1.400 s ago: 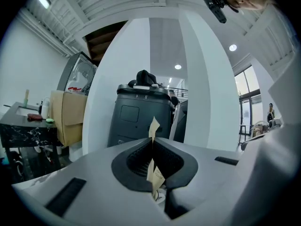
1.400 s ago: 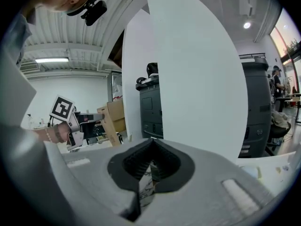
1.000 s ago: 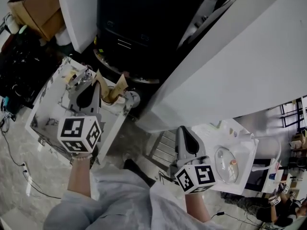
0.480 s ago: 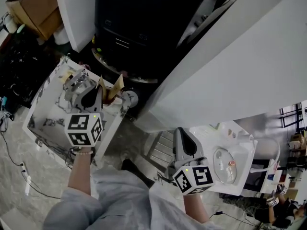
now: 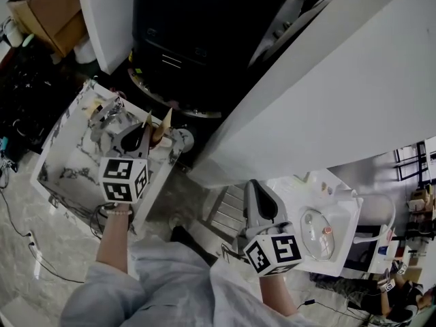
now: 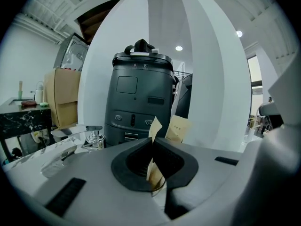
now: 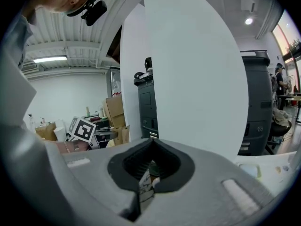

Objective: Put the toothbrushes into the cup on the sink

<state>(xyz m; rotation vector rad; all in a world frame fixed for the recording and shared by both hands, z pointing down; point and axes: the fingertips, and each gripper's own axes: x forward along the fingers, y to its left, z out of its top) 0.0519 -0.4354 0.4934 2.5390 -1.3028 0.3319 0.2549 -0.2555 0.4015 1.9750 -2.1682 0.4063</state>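
Observation:
My left gripper (image 5: 142, 129) hangs over the marble sink counter (image 5: 68, 155), next to the chrome faucet (image 5: 109, 109). Its jaws are shut on a tan paper-wrapped toothbrush (image 6: 154, 126) that stands upright between them. A second tan packet (image 6: 178, 128) stands just behind it, and both tips show in the head view (image 5: 165, 118). A curved clear rim, seemingly the cup (image 6: 159, 188), peeks out below the jaws; the rest is hidden. My right gripper (image 5: 252, 186) is held in mid-air by the white panel, shut (image 7: 151, 142). A pale printed scrap shows in the gap under its jaws, unclear what.
A tall dark machine (image 5: 197, 39) stands behind the marble counter. A big white curved panel (image 5: 327, 94) fills the middle. At the right is a white basin (image 5: 344, 213) with a faucet (image 5: 381, 237). A cardboard box (image 5: 48, 12) and cables lie at the left.
My left gripper has sunk toward the counter with the toothbrush packet in it. The right gripper has stayed where it was.

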